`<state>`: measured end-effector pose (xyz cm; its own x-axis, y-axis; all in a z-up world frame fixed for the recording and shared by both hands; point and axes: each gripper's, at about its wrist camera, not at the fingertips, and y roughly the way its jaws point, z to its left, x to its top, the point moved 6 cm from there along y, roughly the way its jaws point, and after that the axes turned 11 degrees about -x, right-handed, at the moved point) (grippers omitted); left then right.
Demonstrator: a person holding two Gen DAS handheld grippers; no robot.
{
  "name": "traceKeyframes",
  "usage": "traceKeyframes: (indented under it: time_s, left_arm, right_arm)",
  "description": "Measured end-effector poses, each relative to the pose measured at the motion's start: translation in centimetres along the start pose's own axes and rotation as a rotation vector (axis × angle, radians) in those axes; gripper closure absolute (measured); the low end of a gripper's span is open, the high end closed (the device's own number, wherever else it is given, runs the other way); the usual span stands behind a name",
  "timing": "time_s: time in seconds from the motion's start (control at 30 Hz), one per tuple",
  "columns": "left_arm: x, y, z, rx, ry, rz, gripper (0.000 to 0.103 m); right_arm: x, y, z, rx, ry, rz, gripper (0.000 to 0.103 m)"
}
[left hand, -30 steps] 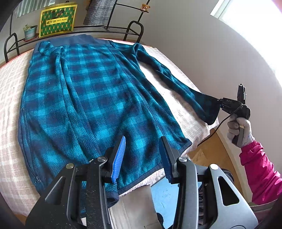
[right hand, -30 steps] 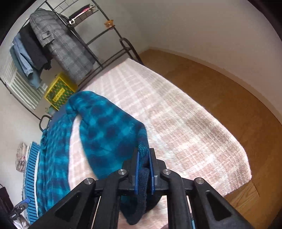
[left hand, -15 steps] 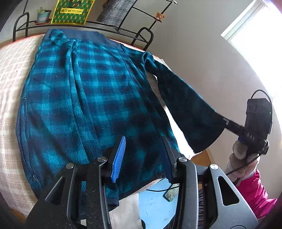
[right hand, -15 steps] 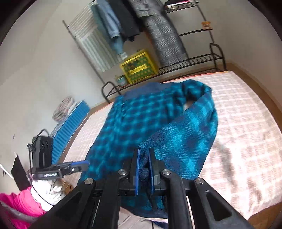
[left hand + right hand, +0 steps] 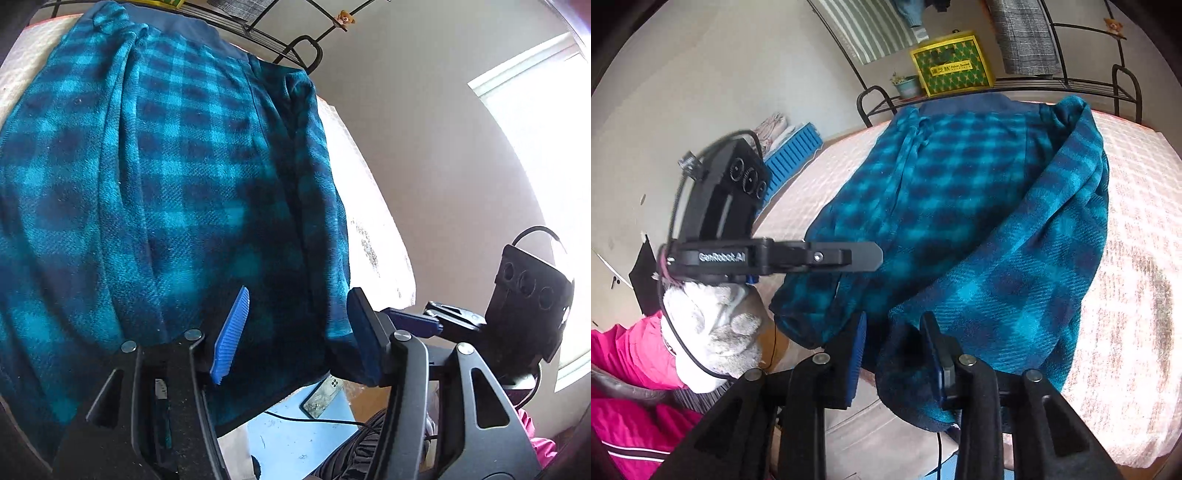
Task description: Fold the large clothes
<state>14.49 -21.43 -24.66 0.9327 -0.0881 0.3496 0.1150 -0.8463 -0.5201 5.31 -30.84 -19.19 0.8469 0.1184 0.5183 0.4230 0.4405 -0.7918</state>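
Note:
A teal and navy plaid fleece jacket lies spread on the bed, collar at the far end. Its sleeve is folded in along the jacket's right side. My right gripper is at the near bed edge with its jaws opening. The dark cuff hangs loose between them, not pinched. My left gripper hovers over the jacket's near hem, jaws opening, with fabric below them but nothing gripped. Each gripper shows in the other's view: the right gripper and the left gripper.
The bed has a pale checked cover. Behind it stands a black rack with a yellow box, a potted plant and hanging clothes. A gloved hand and pink sleeve sit left. A phone lies below the hem.
My right gripper swung the outstretched sleeve in from the bed's side onto the jacket, then its jaws parted off the cuff. My left gripper dropped closer to the hem and widened.

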Motion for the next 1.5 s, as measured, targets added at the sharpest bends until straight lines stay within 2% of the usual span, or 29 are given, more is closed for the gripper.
traceKeyframes:
  time_s: [0.1,0.23,0.4,0.53,0.6,0.67,0.7,0.9,1.13,1.17,1.2,1.23,1.27,1.3,1.33,1.5]
  left_arm:
    - [-0.1,1.4,-0.3,-0.023,-0.005,0.024,0.046]
    - [-0.4,2.8,0.2,0.034,0.009,0.049,0.046]
    - [-1.1,3.7,1.4,0.103,0.018,0.065,0.046]
    - [-1.4,4.6,2.0,0.102,0.025,0.078,0.046]
    - [-1.6,5.1,1.7,0.107,0.057,0.085,0.059]
    - [-1.9,5.6,1.3,0.109,0.076,0.109,0.089]
    - [-2.0,5.8,1.2,0.104,0.079,0.115,0.093]
    - [-2.1,6.0,-0.3,0.094,0.123,0.114,0.100]
    - [-2.1,6.1,-1.9,0.063,0.147,0.115,0.102]
    - [-2.0,6.2,-2.0,0.064,0.152,0.115,0.102]
    - [-2.0,6.2,-2.1,0.063,0.157,0.116,0.102]
    - [-1.9,6.3,-2.2,0.061,0.158,0.115,0.102]
    - [-1.9,6.3,-2.3,0.059,0.157,0.113,0.102]
    - [-1.9,6.2,-2.4,0.052,0.152,0.114,0.102]
    - [-1.9,6.3,-2.5,0.043,0.147,0.113,0.102]
    - [-2.1,6.9,-2.9,0.003,0.137,0.115,0.102]
  right_arm:
    - [1.1,-2.1,-1.2,0.029,0.017,-0.021,0.061]
    - [2.7,-3.2,-3.8,-0.043,0.048,-0.050,0.060]
    - [6.0,-3.2,-8.9,-0.117,0.118,-0.081,0.060]
    - [9.8,-2.1,-13.0,-0.156,0.183,-0.104,0.060]
    - [11.7,-1.3,-15.2,-0.152,0.228,-0.117,0.060]
    - [13.5,0.0,-17.4,-0.138,0.277,-0.122,0.060]
    - [14.4,0.8,-18.5,-0.135,0.305,-0.127,0.060]
    - [18.3,6.0,-25.4,-0.117,0.494,-0.126,0.060]
    - [20.1,12.3,-29.3,-0.077,0.637,-0.088,0.060]
    - [20.4,13.1,-29.4,-0.080,0.645,-0.083,0.061]
    - [20.7,13.5,-29.4,-0.084,0.645,-0.085,0.068]
    - [21.1,13.9,-29.2,-0.075,0.638,-0.086,0.084]
    - [21.5,14.0,-28.9,-0.086,0.627,-0.087,0.094]
    - [22.1,13.9,-28.6,-0.120,0.607,-0.092,0.095]
    - [22.5,13.5,-28.2,-0.156,0.575,-0.101,0.101]
    - [25.9,11.2,-24.9,-0.408,0.321,-0.123,0.102]
